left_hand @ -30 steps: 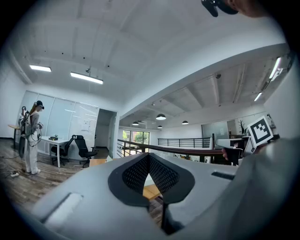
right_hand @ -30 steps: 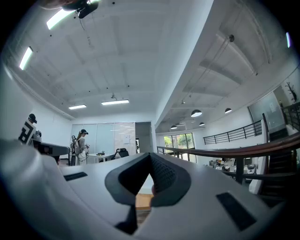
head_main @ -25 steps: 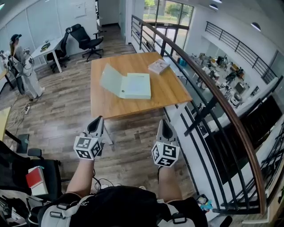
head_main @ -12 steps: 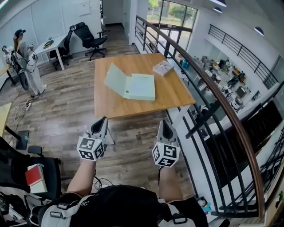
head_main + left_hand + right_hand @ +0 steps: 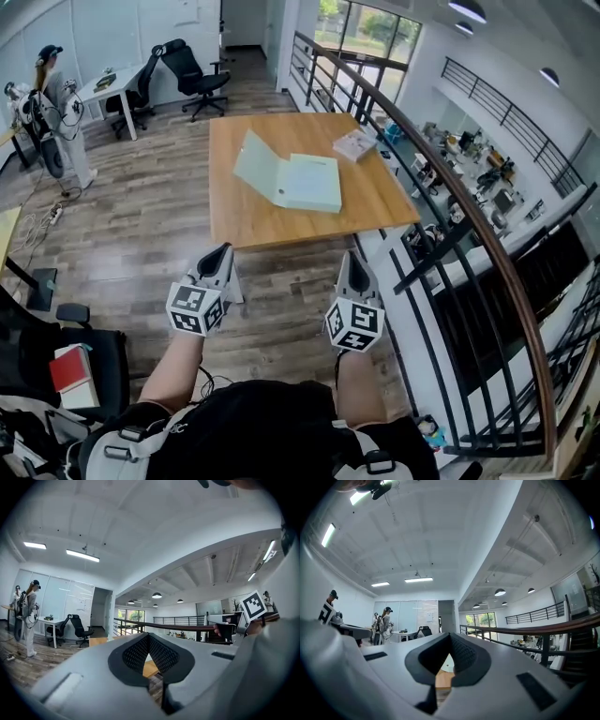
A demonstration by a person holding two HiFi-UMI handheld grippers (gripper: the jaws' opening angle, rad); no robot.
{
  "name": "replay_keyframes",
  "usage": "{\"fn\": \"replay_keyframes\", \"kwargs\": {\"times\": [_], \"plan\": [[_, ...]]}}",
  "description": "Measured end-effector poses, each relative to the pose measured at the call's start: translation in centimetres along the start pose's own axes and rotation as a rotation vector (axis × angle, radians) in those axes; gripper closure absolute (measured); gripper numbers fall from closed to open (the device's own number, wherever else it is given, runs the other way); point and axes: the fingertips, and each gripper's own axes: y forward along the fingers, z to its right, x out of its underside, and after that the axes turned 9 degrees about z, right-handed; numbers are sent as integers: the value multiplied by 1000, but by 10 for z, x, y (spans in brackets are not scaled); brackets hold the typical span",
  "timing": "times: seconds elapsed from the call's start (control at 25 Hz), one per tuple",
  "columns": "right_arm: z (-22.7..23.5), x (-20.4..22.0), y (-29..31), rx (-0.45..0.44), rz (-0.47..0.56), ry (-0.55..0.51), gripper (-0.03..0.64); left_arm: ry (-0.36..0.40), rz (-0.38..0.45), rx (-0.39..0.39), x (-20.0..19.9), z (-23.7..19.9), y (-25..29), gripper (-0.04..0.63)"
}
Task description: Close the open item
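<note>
A pale green folder (image 5: 309, 183) lies open on the wooden table (image 5: 244, 220), its left cover (image 5: 257, 166) tilted up. Both grippers hang low over the floor, short of the table's near edge and apart from the folder. My left gripper (image 5: 221, 253) is shut with nothing in it. My right gripper (image 5: 353, 258) is shut and empty as well. In the left gripper view the gripper (image 5: 149, 636) points at the table (image 5: 149, 668), seen through the gap below the tips. The right gripper view shows the right gripper (image 5: 450, 637) with its tips together and the table (image 5: 443, 679) beyond.
A small white book (image 5: 354, 144) lies at the table's far right corner. A railing (image 5: 450, 206) runs along the right, close to the table. A black chair with a red book (image 5: 70, 367) stands at my left. A person (image 5: 52, 103), desk and office chair (image 5: 192, 70) are far back.
The table and folder have come slightly nearer and shifted right in the head view. Both grippers keep the same place in front of me and stay shut.
</note>
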Motion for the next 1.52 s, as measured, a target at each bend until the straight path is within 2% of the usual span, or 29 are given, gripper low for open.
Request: {"fn": "replay_keyframes", "kwargs": {"times": [0.24, 0.44, 0.6, 1.08, 1.32, 1.52], "plan": [[-14, 8, 9, 0, -30, -38, 612, -14, 28, 15, -3, -16, 1, 594], [-12, 10, 29, 17, -15, -43, 612, -34, 13, 6, 8, -33, 10, 594], [-6, 21, 55, 4, -7, -35, 612, 3, 7, -4, 14, -42, 35, 594], [69, 66, 199, -44, -7, 5, 612, 50, -15, -57, 42, -58, 178, 594], [108, 77, 276, -75, -15, 8, 612, 22, -58, -116, 55, -69, 264, 594], [144, 104, 323, -82, -53, 39, 612, 30, -105, -132, 72, -73, 325, 594]]}}
